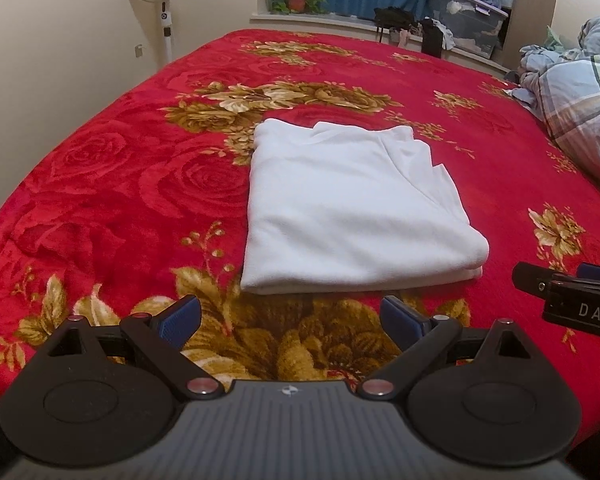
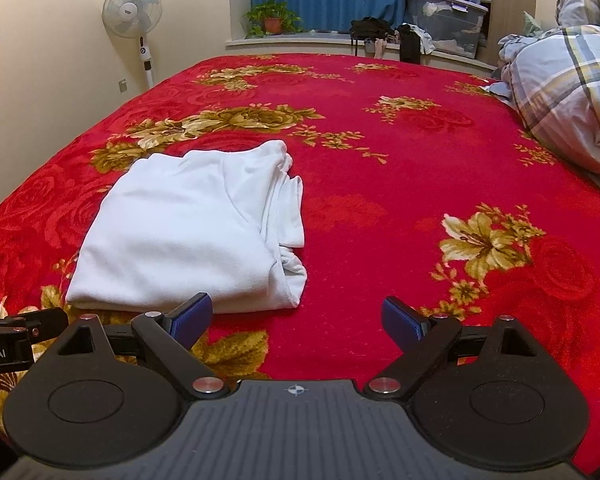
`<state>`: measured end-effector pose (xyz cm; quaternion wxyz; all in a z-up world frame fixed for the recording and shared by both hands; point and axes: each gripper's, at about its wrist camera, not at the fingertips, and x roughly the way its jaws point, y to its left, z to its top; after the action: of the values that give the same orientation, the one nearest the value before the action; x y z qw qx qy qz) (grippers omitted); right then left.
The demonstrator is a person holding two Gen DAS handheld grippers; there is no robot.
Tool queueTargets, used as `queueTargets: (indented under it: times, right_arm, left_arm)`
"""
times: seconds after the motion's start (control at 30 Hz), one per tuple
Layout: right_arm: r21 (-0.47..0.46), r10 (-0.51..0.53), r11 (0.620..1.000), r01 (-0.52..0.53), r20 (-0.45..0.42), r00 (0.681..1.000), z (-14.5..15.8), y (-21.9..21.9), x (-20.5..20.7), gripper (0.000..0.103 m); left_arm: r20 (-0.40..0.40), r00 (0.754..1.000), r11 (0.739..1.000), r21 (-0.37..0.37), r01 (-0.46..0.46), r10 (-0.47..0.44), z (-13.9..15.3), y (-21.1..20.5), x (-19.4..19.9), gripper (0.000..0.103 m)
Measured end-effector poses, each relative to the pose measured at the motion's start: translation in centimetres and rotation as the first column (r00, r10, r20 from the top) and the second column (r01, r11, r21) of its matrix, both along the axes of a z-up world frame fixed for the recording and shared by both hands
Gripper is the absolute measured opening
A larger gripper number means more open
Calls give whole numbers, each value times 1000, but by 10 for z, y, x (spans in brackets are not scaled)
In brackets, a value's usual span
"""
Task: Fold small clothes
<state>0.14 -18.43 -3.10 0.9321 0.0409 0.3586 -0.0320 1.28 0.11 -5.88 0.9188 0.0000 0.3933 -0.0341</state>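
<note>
Blue-padded fingers of the left gripper (image 1: 291, 322) stand wide apart and empty, held level above the red floral blanket (image 1: 112, 184). Just ahead of them lies the folded white garment (image 1: 352, 204). The right gripper (image 2: 296, 322), equally spread and empty, hovers alongside, with the garment ahead to its left.

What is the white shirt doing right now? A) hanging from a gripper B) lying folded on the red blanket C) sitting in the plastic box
B: the white shirt lies folded flat on the red blanket, and both the left gripper and right gripper are open and apart from it.
</note>
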Motion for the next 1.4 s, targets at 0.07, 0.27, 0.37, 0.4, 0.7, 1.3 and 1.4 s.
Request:
queueTargets:
  times: [0.07, 0.27, 0.37, 0.4, 0.7, 1.3, 1.4]
  right_arm:
    - [-1, 3, 1000, -3, 2, 1000, 0, 1, 0, 92]
    - [-2, 7, 1000, -7, 2, 1000, 0, 3, 1, 92]
    - [-1, 10, 1000, -10, 2, 1000, 0, 3, 1, 92]
    - [-1, 10, 1000, -10, 2, 1000, 0, 3, 1, 92]
    - [-2, 14, 1000, -14, 3, 1000, 1, 5, 1, 92]
    - [-2, 14, 1000, -14, 3, 1000, 1, 5, 1, 92]
    - [-4, 15, 1000, -15, 4, 1000, 1, 6, 1, 92]
  left_arm:
    - [-2, 1000, 1000, -3, 2, -2, 0, 0, 0, 98]
    - [-2, 1000, 1000, -8, 7, -7, 0, 0, 0, 98]
    - [-2, 1000, 1000, -10, 10, -10, 0, -1, 0, 98]
    - [-2, 1000, 1000, -11, 11, -11, 0, -1, 0, 98]
    - [-1, 1000, 1000, -17, 15, -15, 1, -1, -1, 98]
    - [5, 1000, 999, -23, 30, -30, 2, -1, -1, 98]
    - [5, 999, 999, -24, 32, -32, 2, 0, -1, 98]
